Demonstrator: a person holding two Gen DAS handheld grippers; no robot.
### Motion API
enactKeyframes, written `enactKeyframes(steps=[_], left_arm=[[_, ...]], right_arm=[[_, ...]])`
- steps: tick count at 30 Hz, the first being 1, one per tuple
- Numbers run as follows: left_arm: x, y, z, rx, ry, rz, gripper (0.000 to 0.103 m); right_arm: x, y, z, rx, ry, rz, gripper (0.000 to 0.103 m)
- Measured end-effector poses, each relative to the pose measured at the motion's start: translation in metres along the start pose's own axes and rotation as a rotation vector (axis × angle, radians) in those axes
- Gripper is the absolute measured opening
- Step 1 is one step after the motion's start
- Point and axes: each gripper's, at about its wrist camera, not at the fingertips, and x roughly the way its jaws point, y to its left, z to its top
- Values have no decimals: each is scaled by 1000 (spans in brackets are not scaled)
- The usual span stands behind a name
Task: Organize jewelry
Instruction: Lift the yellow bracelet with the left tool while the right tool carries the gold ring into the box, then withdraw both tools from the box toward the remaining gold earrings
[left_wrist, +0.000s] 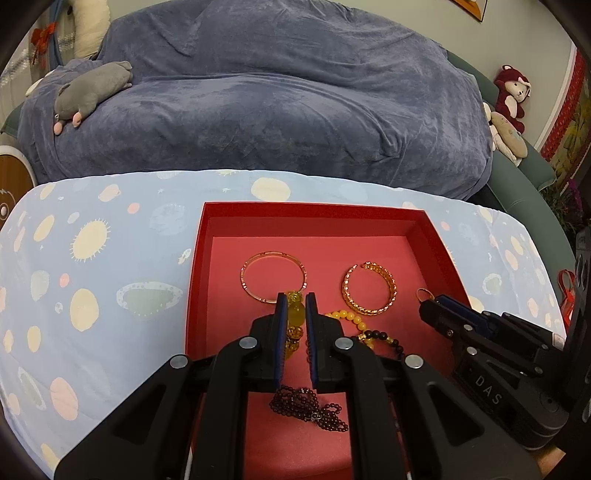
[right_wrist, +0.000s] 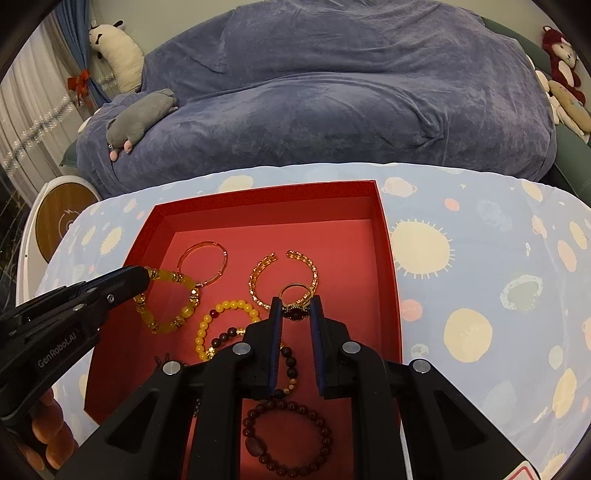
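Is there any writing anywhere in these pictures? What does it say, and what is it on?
"GenRobot.AI": on the side of the left gripper, in the right wrist view.
"DAS": on the body of the right gripper, in the left wrist view.
Red-edged sticker at the bottom of the right wrist view: cut off, unreadable.

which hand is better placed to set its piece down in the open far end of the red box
Hard to call: both are full. Left tongs grip the yellow bead bracelet, right tongs a gold ring; the right sits slightly nearer the red box's bare corner.
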Motion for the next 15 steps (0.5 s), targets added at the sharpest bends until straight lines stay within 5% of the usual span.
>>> enactKeyframes(steps=[15], left_arm=[[27, 9, -11, -11, 25, 44, 11]], right_arm=[[22, -4, 0, -3, 41, -27, 18]])
